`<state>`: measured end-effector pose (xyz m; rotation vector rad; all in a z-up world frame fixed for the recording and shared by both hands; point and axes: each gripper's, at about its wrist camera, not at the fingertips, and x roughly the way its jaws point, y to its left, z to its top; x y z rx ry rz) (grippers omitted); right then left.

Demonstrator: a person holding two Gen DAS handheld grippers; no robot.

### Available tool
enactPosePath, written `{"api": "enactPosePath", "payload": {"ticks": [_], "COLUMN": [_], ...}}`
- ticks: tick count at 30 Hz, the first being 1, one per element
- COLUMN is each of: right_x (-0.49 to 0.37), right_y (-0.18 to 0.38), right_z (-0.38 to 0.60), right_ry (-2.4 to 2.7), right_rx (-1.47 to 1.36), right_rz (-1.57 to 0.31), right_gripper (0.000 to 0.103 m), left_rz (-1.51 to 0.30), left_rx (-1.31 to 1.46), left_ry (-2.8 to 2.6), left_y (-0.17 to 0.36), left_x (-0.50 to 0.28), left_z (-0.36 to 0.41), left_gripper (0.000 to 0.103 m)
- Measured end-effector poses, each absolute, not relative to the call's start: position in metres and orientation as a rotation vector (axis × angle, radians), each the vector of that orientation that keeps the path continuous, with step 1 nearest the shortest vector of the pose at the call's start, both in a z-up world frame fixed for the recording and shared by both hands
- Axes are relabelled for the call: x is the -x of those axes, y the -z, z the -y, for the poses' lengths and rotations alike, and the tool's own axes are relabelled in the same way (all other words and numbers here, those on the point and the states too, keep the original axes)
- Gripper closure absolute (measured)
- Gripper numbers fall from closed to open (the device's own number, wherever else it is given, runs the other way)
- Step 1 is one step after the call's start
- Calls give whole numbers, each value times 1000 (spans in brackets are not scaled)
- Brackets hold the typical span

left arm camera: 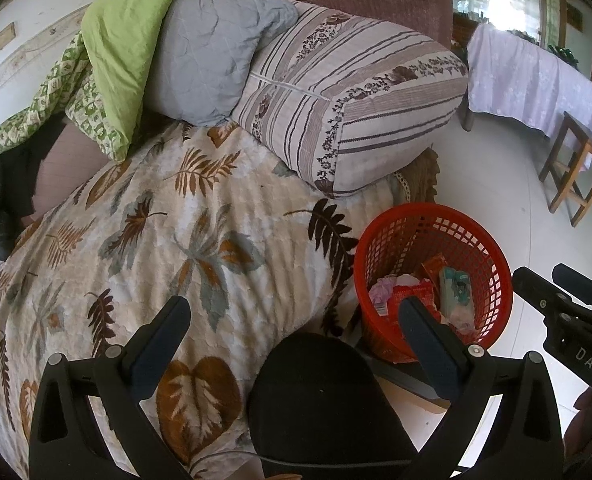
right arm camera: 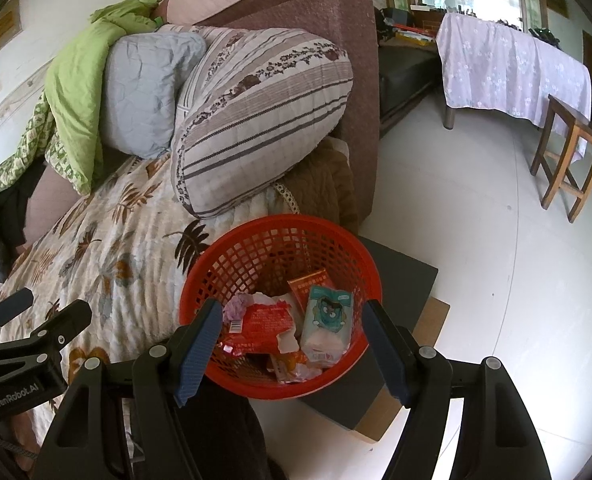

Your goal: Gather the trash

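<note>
Left gripper (left arm camera: pixel 296 328): fingers spread wide, nothing between the pads; it hangs over the leaf-print blanket (left arm camera: pixel 144 240) and a dark knee (left arm camera: pixel 320 400) at 6 o'clock in the left wrist view.

Right gripper (right arm camera: pixel 292 340): fingers spread, nothing pinched; the pads frame the near rim of the red basket (right arm camera: pixel 216 268) without touching it, as far as the view shows.

Red basket: sits on a dark flat board (right arm camera: pixel 400 280) on the white floor (right arm camera: pixel 476 220), just beside the bed edge, at 4 o'clock in the left wrist view and at centre in the right wrist view.

Trash inside the basket: teal tissue pack (right arm camera: pixel 326 320) upright toward 3 o'clock, orange box (right arm camera: pixel 312 282) behind it, red wrapper (right arm camera: pixel 262 322) at centre, crumpled lilac tissue (right arm camera: pixel 236 306) at 9 o'clock, more scraps underneath, too jumbled to identify.

Bed: striped pillow (left arm camera: pixel 356 96) at 12 o'clock, grey quilted cushion (left arm camera: pixel 204 56) and green cover (left arm camera: pixel 124 44) toward 11 o'clock.

Background, 2 o'clock: table under lilac cloth (right arm camera: pixel 512 68), wooden stool (right arm camera: pixel 568 152) near it.
</note>
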<state>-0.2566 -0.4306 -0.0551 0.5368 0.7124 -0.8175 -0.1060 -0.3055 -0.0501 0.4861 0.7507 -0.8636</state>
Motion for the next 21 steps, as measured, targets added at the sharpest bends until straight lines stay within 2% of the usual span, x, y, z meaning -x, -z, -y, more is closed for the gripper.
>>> {"api": "enactPosePath", "payload": {"ticks": [21], "right_x": [257], "right_y": [59], "right_z": [433], "right_ry": [823], "right_rx": [-545], "right_rz": [-713], "right_gripper": [27], "left_rz": [-763], "left_rx": [-499], "left_ry": [881], "left_y": [53], "left_x": [107], "left_z": [312], "left_gripper": [0]}}
